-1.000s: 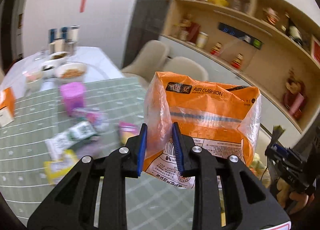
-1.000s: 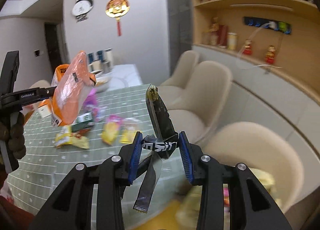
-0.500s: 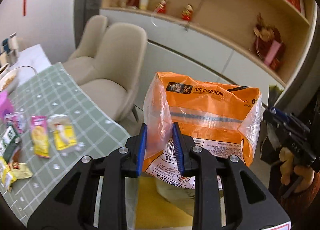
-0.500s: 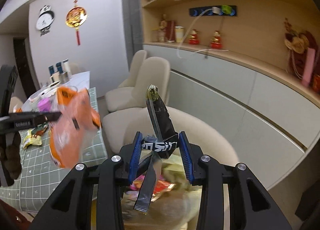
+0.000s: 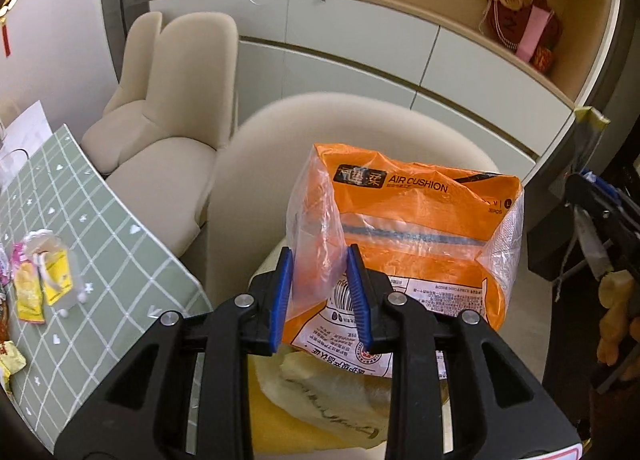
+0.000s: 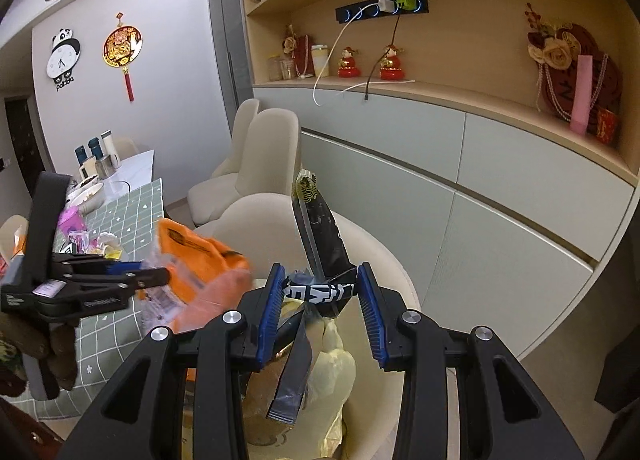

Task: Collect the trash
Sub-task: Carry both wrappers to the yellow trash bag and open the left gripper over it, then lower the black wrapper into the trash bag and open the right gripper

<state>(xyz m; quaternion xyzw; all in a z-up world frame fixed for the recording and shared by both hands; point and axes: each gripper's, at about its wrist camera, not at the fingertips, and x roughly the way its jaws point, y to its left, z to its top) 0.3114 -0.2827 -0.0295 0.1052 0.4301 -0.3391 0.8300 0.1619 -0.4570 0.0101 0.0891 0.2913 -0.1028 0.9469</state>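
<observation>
Left gripper (image 5: 320, 292): jaws narrowly apart, pressed on the clear left edge of one orange bag (image 5: 416, 244) printed "AIR CUSHION"; the bag hangs over a cream chair (image 5: 256, 164).
Right gripper (image 6: 320, 312): jaws about half apart, clamped across one black wrapper (image 6: 320, 236), folded so one end stands up and the other hangs below the jaws.
Under both grippers: crumpled pale yellow wrapping (image 6: 336, 364) on the chair seat; what holds it I cannot tell.
Surface (image 5: 104, 260): green checked cloth, left of the chair; two yellow sachets (image 5: 40, 284) side by side near its edge, more small packets cut off at the frame's left.
Chairs: three cream ones in the left wrist view, two further back (image 5: 172, 108).
Hands: one (image 5: 616, 320) on the right gripper's handle, one (image 6: 36, 344) on the left's.
</observation>
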